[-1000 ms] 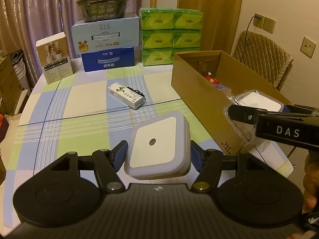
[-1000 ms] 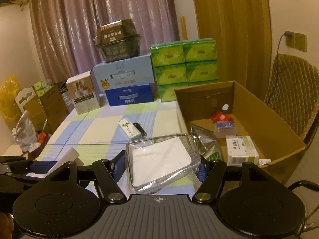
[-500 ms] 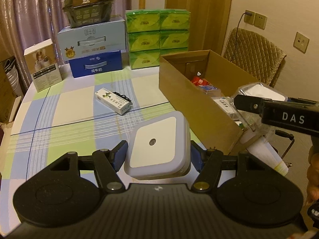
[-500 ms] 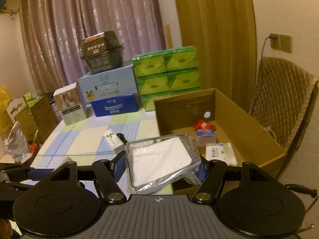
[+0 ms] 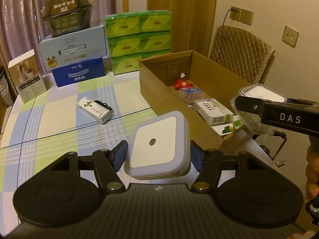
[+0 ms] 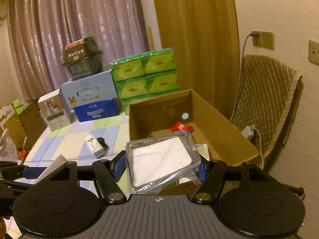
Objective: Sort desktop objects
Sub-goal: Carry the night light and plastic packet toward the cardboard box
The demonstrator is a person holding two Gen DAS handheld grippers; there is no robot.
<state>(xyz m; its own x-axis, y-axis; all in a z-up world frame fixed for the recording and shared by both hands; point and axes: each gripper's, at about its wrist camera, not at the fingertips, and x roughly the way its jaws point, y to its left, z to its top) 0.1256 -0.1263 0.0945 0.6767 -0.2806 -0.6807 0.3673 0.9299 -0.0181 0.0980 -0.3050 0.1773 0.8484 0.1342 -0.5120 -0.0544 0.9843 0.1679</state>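
Left gripper clamped on square white device, above table's near edge. Right gripper gripping clear-wrapped white packet, seemingly over cardboard box near end, nearer the drop.

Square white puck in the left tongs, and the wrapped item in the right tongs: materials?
Square white puck: looks like moulded plastic, matte white face with a smooth greyish rim, rounded corners, small dark dot in the centre.
Wrapped item: a flat white slab inside clear, glossy film or thin plastic packaging; the wrinkles and glare suggest soft wrap. What the slab itself is made of cannot be told.
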